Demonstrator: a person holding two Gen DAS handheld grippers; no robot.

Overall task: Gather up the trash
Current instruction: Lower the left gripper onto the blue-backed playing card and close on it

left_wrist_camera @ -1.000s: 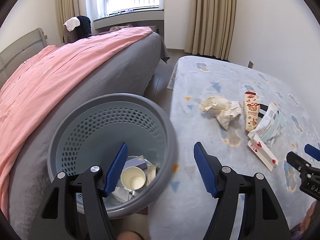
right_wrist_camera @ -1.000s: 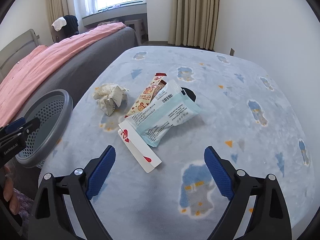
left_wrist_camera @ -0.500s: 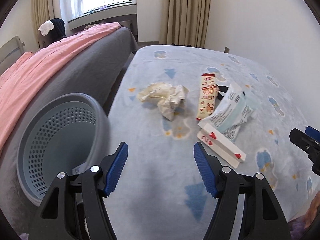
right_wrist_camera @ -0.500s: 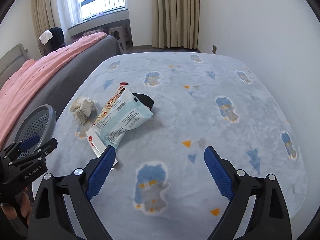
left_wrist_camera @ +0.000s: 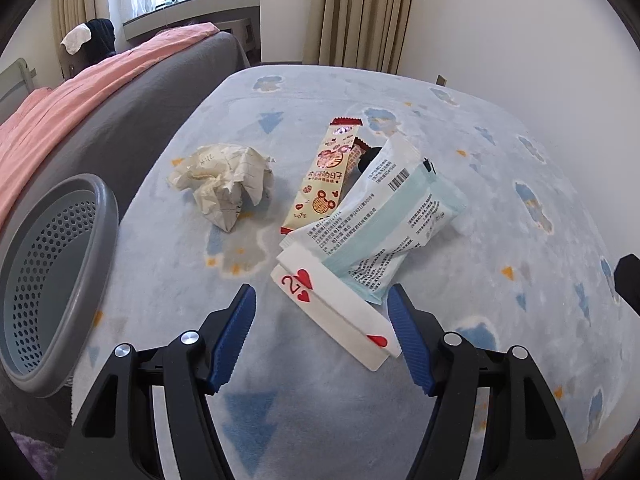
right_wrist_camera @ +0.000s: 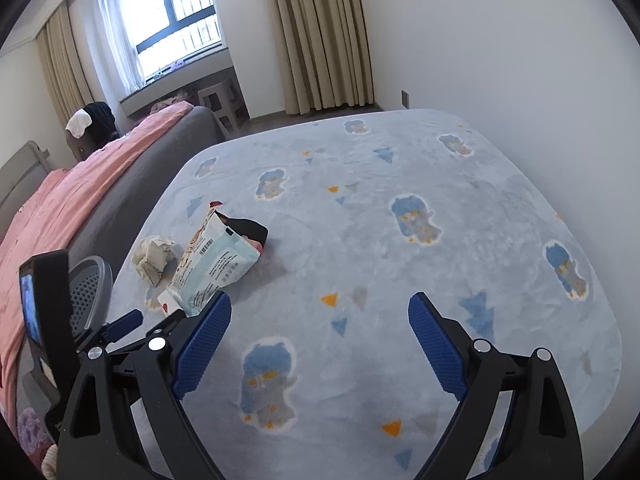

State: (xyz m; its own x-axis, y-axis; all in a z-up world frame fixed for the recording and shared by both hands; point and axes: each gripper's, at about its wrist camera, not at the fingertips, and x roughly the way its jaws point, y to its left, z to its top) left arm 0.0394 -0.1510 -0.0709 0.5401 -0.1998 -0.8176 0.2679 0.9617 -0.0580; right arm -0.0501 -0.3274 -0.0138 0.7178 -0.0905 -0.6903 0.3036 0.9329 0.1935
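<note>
Bedroom setting: pale blue patterned blanket (left_wrist_camera: 460,360) covers a low surface beside a bed with a grey cover and a pink quilt (left_wrist_camera: 60,108); window and beige curtains behind.

Trash lies in one cluster on the blanket. Crumpled paper (left_wrist_camera: 224,180) sits apart at the left of the cluster. Snack wrapper (left_wrist_camera: 326,180), cream with red print, lies lengthwise to its right. White and pale-green plastic pouch (left_wrist_camera: 380,224) overlaps the wrapper's lower right edge. A black item shows behind the pouch; cannot tell what it is. Playing card (left_wrist_camera: 336,312), a two of hearts, lies nearest the camera, its far end tucked under the pouch.

Grey perforated bin (left_wrist_camera: 48,280) stands off the blanket's left edge, beside the bed.

Left gripper (left_wrist_camera: 322,334): jaws apart, nothing between the pads; the card's near end lies just ahead, between the two blue fingertips in the left wrist view.

Right gripper (right_wrist_camera: 320,344): jaws wide apart, empty, over bare blanket to the right of the cluster. From the right wrist view the left gripper appears at lower left, close to the card (right_wrist_camera: 166,304) and pouch (right_wrist_camera: 216,264).
</note>
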